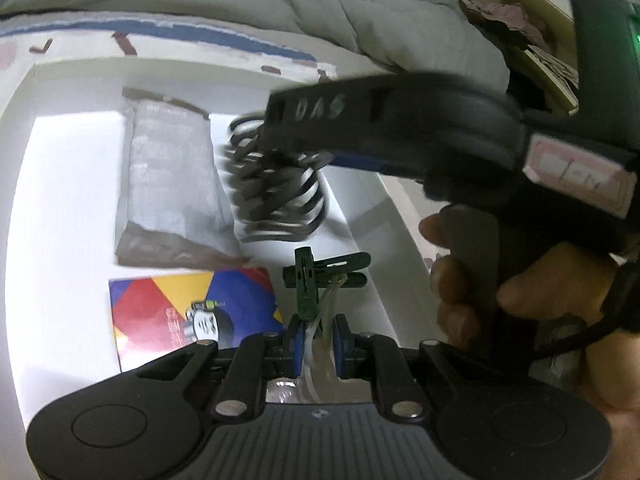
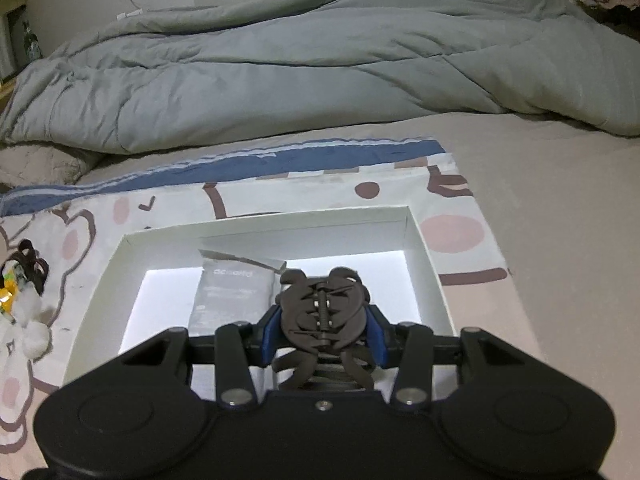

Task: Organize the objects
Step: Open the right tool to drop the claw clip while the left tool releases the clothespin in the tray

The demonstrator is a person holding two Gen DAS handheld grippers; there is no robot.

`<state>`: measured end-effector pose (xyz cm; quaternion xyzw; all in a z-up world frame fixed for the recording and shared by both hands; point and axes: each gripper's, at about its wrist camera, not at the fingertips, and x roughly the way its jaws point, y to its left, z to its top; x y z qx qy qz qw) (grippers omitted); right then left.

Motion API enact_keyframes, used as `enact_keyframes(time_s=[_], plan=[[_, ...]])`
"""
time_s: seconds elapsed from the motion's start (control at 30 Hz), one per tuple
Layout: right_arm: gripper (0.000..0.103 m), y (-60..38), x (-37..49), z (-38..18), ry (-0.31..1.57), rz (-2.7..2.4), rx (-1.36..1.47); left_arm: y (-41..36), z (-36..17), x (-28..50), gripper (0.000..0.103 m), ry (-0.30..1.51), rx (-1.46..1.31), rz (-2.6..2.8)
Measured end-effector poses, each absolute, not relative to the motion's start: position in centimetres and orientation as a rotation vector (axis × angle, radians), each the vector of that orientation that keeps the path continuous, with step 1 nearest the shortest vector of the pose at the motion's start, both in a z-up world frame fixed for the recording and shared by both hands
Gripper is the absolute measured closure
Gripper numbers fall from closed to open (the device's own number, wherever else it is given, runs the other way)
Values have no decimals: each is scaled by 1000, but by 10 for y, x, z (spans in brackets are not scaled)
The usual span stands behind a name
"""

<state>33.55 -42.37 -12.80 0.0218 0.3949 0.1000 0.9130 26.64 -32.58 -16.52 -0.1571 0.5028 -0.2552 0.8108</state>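
My left gripper is shut on a clear plastic bag that holds green clothespins, over the white box. My right gripper is shut on a dark brown claw hair clip and holds it over the same white box. In the left wrist view the right gripper shows with the hair clip hanging blurred over the box. A grey packet and a colourful card lie in the box; the packet also shows in the right wrist view.
The box sits on a patterned cloth on a bed. A grey duvet is bunched behind it. Small items, among them a dark clip and white fluffy balls, lie on the cloth left of the box. A cardboard box stands at the far right.
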Motion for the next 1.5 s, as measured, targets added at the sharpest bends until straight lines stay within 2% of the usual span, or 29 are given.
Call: enact_keyframes(time_s=[0.07, 0.5, 0.57, 0.63, 0.73, 1.5], plan=[[27, -430, 335, -125, 823, 204, 81, -326, -164, 265, 88, 1081, -332, -548], [29, -458, 310, -96, 775, 177, 72, -330, -155, 244, 87, 1097, -278, -555], [29, -460, 307, -92, 774, 184, 74, -328, -156, 241, 81, 1115, -272, -560], [29, -462, 304, -90, 776, 182, 73, -325, -153, 237, 66, 1121, -286, -557], [28, -466, 299, -86, 781, 166, 60, -322, -143, 232, 56, 1118, -265, -538], [28, -452, 219, -23, 736, 151, 27, -272, -60, 184, 55, 1004, -213, -517]])
